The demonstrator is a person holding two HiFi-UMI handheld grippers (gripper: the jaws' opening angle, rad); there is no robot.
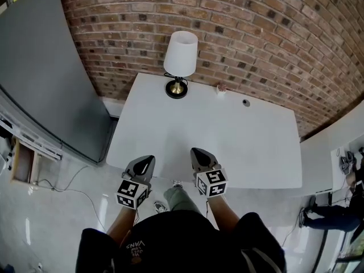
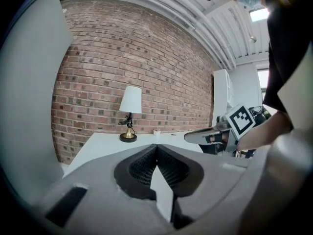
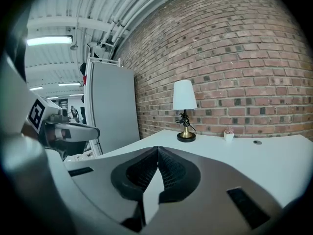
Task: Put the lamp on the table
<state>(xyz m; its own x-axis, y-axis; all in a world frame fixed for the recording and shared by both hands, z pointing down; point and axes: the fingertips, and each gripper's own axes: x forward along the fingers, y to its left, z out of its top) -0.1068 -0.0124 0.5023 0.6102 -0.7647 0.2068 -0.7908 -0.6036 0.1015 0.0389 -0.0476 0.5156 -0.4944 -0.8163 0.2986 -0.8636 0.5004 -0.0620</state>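
A lamp [image 1: 180,61] with a white shade and a brass foot on a black base stands upright at the far left corner of the white table [image 1: 227,135], close to the brick wall. It also shows far ahead in both gripper views, as the lamp [image 2: 130,112] and the lamp [image 3: 185,109]. My left gripper [image 1: 149,159] hovers at the table's near edge, shut and empty. My right gripper [image 1: 196,152] is beside it over the near edge, also shut with nothing between its jaws. Both are far from the lamp.
A tiny potted plant [image 1: 220,89] and a round cable hole [image 1: 245,102] sit near the table's back edge. A tall grey cabinet [image 1: 45,73] stands left of the table. The brick wall [image 1: 273,33] runs behind. A person's legs [image 1: 327,215] show at far right.
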